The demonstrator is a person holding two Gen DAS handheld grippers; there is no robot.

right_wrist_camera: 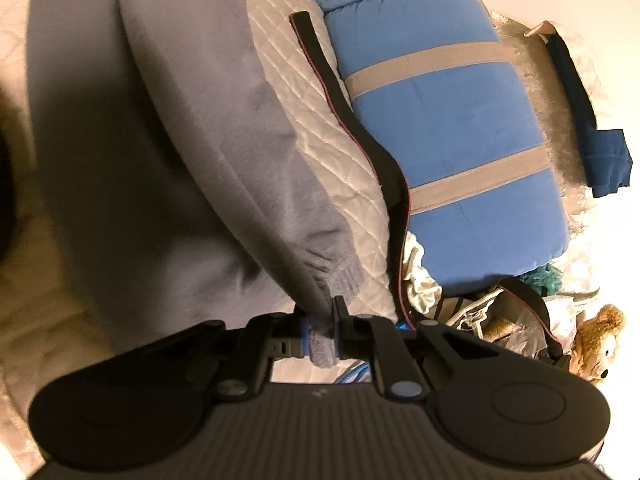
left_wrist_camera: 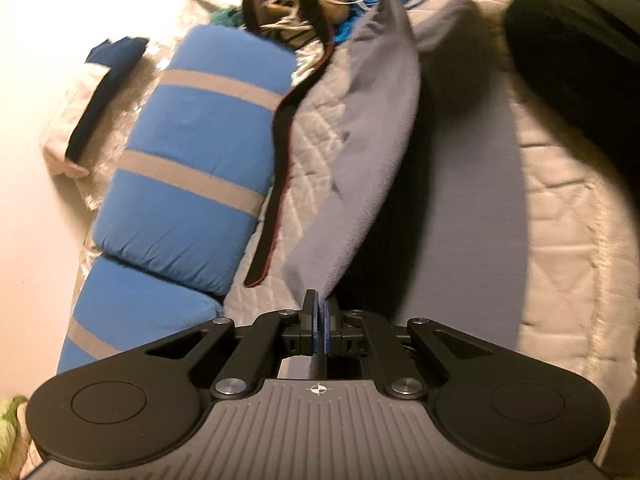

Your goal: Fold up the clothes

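A grey fleece garment [left_wrist_camera: 372, 128] lies on the quilted white bed cover [left_wrist_camera: 568, 216]. My left gripper [left_wrist_camera: 319, 312] is shut on a thin edge of it, and the cloth rises from the jaws as a raised fold. In the right wrist view the same grey garment [right_wrist_camera: 168, 152] fills the left half, with its sleeve running down to a ribbed cuff [right_wrist_camera: 344, 276]. My right gripper [right_wrist_camera: 322, 340] is shut on that cuff, which bunches between the pads. The garment's far parts are hidden by its own folds.
A blue pillow with grey stripes [left_wrist_camera: 192, 160] lies along the bed beside a black strap with red edging [left_wrist_camera: 280, 152]. A heap of clothes and a brown teddy bear [right_wrist_camera: 596, 344] sits at one end. A dark blue folded cloth [right_wrist_camera: 592, 136] lies by the wall.
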